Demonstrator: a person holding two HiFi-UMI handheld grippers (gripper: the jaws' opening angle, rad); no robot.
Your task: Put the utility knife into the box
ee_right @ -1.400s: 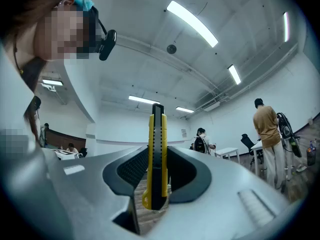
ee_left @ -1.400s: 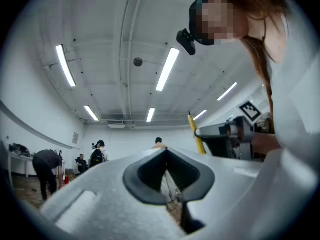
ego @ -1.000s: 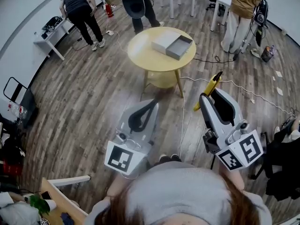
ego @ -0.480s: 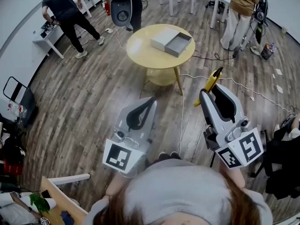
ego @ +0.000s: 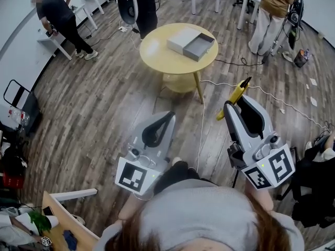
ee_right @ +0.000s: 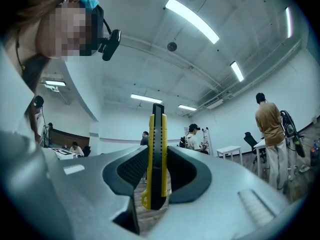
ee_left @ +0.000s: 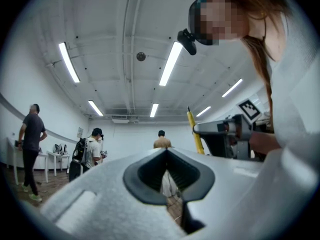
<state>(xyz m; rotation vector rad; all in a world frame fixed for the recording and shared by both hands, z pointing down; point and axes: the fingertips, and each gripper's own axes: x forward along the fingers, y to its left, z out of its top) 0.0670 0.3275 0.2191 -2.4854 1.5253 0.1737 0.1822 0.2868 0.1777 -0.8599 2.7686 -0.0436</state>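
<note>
My right gripper (ego: 229, 109) is shut on a yellow and black utility knife (ego: 236, 94), which sticks out past the jaw tips toward the table. In the right gripper view the knife (ee_right: 156, 134) stands upright, pinched between the two pads. The box lies on a round yellow table (ego: 165, 61) well ahead of both grippers, as a white lid (ego: 182, 37) with an open grey tray (ego: 201, 46) beside it. My left gripper (ego: 168, 116) is shut with nothing in it, its tips meeting (ee_left: 166, 153). The left gripper view also catches the knife (ee_left: 194, 132).
Three people stand beyond the table: one bent at a white desk (ego: 54, 13), one with a backpack (ego: 138, 3), one in a tan top (ego: 272, 8). Cables (ego: 261, 92) run over the wooden floor right of the table. A black cart (ego: 20, 107) stands at the left.
Both grippers have stayed about where they were, knife still held. The person at the top left has walked further left, and the one with the backpack has shifted left.
</note>
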